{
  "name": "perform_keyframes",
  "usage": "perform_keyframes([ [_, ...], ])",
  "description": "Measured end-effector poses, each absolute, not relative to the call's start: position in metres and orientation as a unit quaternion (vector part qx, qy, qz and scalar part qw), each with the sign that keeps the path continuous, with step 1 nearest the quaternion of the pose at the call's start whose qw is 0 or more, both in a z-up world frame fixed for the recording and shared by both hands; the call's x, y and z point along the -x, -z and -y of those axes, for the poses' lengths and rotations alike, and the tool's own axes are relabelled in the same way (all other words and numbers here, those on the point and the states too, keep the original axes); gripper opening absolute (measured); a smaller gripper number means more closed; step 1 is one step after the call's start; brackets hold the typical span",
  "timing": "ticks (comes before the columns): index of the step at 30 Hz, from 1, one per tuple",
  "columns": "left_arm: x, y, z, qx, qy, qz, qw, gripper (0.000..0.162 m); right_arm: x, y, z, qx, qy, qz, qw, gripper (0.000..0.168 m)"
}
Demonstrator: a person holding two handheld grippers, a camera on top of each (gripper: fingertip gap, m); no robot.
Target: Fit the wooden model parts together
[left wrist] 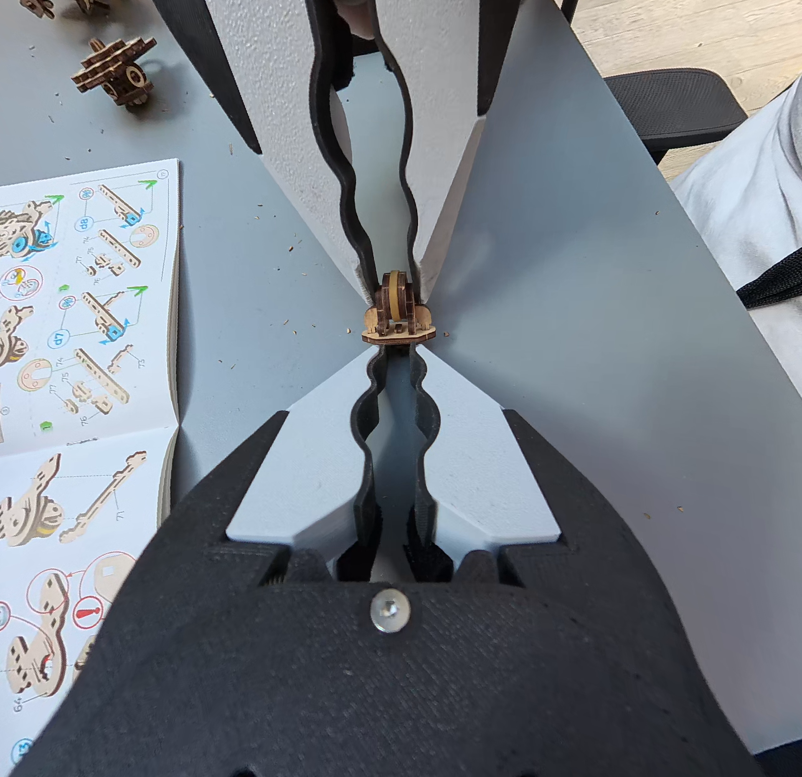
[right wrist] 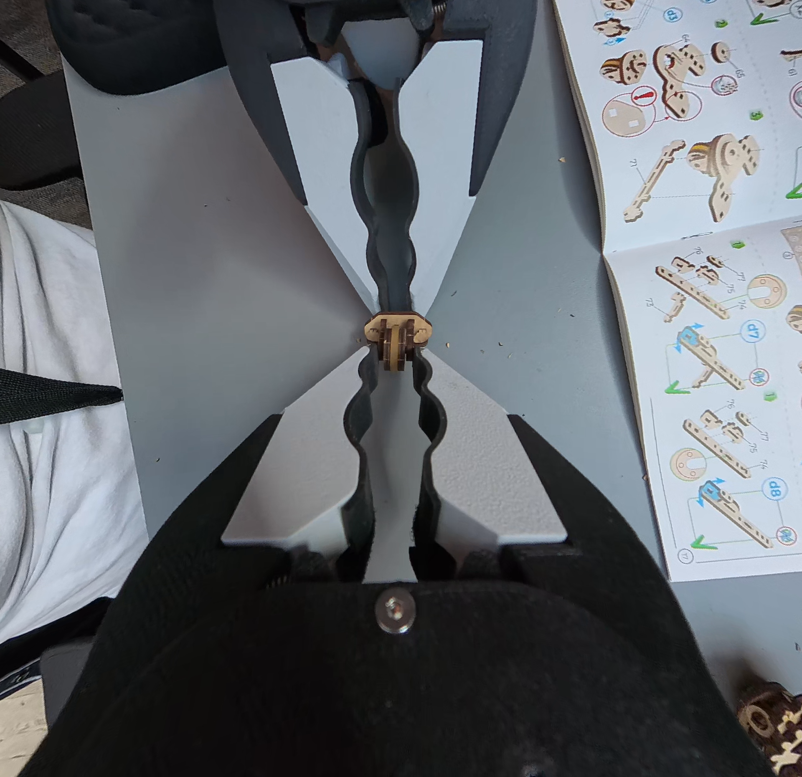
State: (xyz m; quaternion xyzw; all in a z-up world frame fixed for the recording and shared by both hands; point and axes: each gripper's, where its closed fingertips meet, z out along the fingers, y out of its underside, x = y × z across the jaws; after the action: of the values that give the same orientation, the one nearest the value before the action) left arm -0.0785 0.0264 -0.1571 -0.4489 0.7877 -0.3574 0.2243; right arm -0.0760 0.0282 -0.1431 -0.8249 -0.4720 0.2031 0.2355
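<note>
Here both hand-held grippers' tips hide the wooden model part's (left wrist: 397,316) seams

Wooden assembly (left wrist: 397,313) between opposed hand-held grippers, above table (left wrist: 564,322).

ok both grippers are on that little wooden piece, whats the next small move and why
Probably a short, straight push of the two grippers toward each other. The left gripper is shut on the flat base plate, the right gripper on the wheel block. The block already stands in the plate, tips facing, so seating it fully seems the only step left.
</note>
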Motion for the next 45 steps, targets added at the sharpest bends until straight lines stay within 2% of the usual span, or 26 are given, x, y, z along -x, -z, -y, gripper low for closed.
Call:
perform_keyframes([
  [19, 0.0785, 0.1569, -0.0265, 0.455, 0.362, -0.784, 0.217, 0.007, 0.0768, 0.1428, -0.0285, 0.833, -0.176, 0.466, 0.240, 0.013],
  [30, 0.0788, 0.1568, -0.0253, 0.453, 0.359, -0.785, 0.223, 0.005, 0.0775, 0.1421, -0.0273, 0.839, -0.178, 0.428, 0.284, 0.013],
  [37, 0.0788, 0.1567, -0.0255, 0.451, 0.356, -0.786, 0.228, 0.006, 0.0777, 0.1420, -0.0277, 0.838, -0.185, 0.437, 0.270, 0.013],
  [45, 0.0785, 0.1564, -0.0253, 0.450, 0.354, -0.786, 0.233, 0.005, 0.0782, 0.1415, -0.0265, 0.829, -0.172, 0.427, 0.318, 0.013],
])
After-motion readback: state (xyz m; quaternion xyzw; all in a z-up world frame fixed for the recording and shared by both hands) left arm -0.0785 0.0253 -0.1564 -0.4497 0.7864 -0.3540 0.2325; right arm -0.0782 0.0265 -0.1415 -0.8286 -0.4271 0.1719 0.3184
